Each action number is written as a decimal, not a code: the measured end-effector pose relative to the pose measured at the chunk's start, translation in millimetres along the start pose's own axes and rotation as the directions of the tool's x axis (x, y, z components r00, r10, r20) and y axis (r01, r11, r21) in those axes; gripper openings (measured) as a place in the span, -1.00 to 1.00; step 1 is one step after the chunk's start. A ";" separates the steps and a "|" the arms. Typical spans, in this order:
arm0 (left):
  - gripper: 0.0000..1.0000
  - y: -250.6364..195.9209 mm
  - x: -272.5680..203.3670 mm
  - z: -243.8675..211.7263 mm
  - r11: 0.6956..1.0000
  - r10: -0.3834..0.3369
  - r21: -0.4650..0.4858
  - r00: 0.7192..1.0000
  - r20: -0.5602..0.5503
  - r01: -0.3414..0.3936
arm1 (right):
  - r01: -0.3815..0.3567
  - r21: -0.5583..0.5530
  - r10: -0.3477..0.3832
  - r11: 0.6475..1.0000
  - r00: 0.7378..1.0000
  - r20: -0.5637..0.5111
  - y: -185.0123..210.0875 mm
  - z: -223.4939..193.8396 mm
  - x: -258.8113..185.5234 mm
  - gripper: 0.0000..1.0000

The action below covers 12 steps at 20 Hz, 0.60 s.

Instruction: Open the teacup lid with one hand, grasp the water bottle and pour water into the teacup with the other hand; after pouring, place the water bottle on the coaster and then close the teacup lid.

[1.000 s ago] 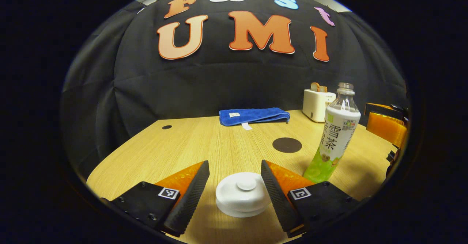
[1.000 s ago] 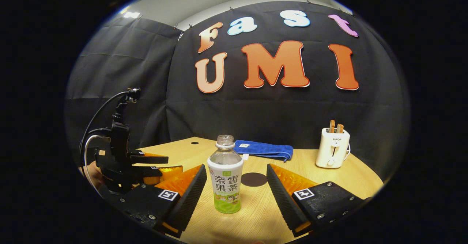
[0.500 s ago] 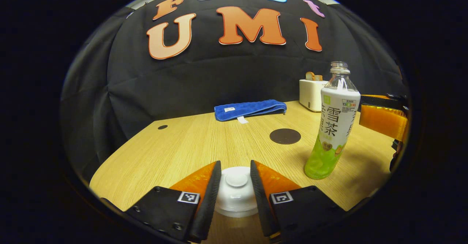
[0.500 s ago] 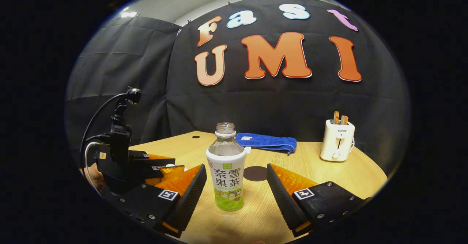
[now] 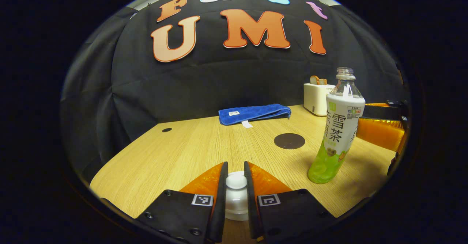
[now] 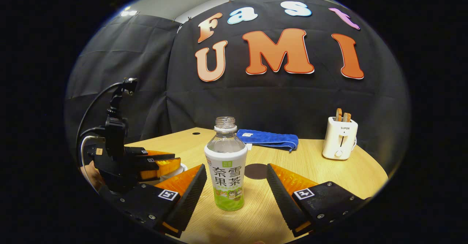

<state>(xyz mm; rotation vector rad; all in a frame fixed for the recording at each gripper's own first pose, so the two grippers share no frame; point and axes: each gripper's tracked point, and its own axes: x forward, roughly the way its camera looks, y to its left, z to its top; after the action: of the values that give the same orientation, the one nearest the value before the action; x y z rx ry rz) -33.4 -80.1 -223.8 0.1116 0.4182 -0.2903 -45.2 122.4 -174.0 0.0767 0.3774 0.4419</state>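
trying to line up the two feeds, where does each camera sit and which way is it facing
Left gripper view: rides the left gripper, low over the table, facing the back cloth; its fingers close on the teacup lid knob.
Right gripper view: rides the right gripper, fingers open either side of the water bottle; left gripper at its left.
Shared: bottle, coaster, blue towel, toaster.

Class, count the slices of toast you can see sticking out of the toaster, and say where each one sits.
2. Both slices of toast stand side by side in the top slots of the white toaster, at the back right of the table. Nothing suggests more are hidden.
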 end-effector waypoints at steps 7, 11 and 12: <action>-0.40 28.7 -8.6 16.5 0.997 0.070 -0.024 0.996 0.058 -0.068 | -0.009 0.003 0.009 1.000 0.997 -0.074 9.8 -18.9 16.3 0.86; -0.46 47.2 -11.7 12.8 0.994 0.101 -0.055 0.993 0.059 -0.097 | -0.015 0.009 0.016 1.000 0.993 -0.113 15.6 -31.7 24.0 0.62; -0.39 51.4 -13.3 10.9 0.992 0.109 -0.064 0.992 0.060 -0.105 | -0.016 0.003 0.016 1.000 0.991 -0.131 17.0 -38.7 26.4 0.59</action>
<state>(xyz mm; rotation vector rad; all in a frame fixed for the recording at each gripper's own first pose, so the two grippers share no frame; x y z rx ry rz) -25.5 -29.5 -205.9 0.0649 0.3569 -0.1748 -44.5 148.8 -216.2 0.0528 0.5066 0.4636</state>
